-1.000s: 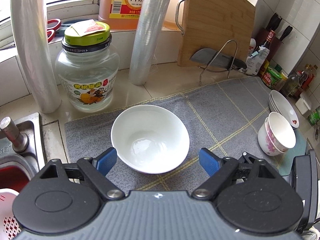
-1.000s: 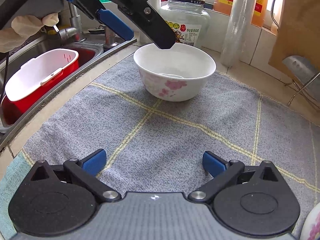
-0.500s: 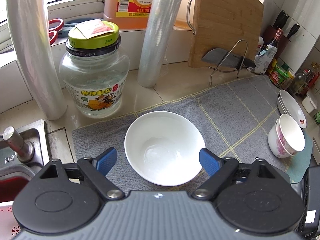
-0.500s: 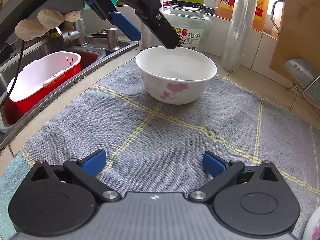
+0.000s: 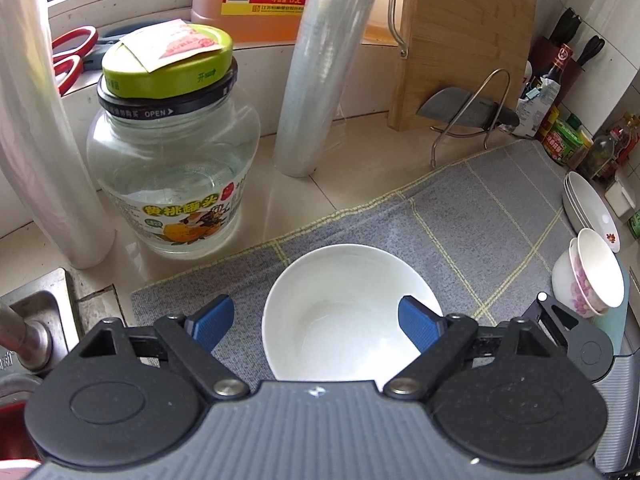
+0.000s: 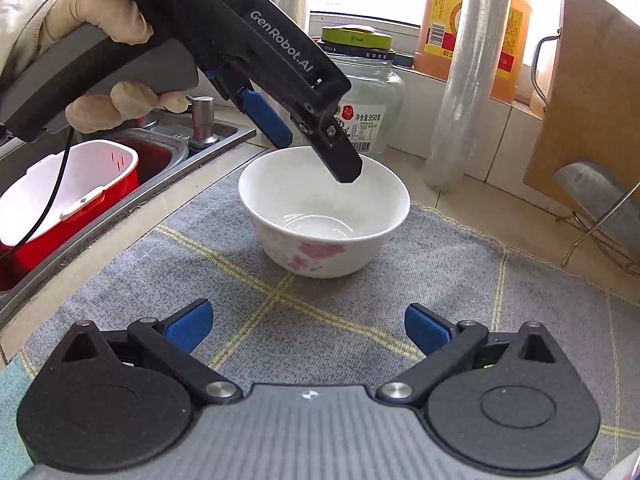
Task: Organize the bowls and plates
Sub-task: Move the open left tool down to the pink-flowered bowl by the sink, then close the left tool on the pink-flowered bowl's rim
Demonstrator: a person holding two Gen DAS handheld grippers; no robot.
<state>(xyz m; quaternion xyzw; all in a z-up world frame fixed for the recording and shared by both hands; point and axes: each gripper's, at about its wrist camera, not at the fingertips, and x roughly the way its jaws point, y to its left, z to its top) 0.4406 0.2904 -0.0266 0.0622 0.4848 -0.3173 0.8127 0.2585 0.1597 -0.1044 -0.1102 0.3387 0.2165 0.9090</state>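
bowl (image 5: pixel 352 312) on grey mat (image 5: pixel 480 208) | left tool (image 5: pixel 316 322) wide, straddling rim | right tool (image 6: pixel 308 326) wide | glass jar (image 5: pixel 172 168) just behind

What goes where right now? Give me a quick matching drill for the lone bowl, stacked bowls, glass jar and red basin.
1. lone bowl
2. stacked bowls
3. glass jar
4. red basin

a. in the sink
b. bare counter, beside the mat's corner
c. far end of the mat
d. under the open left tongs

Pairs: 1-d, 2-c, 3-b, 4-a
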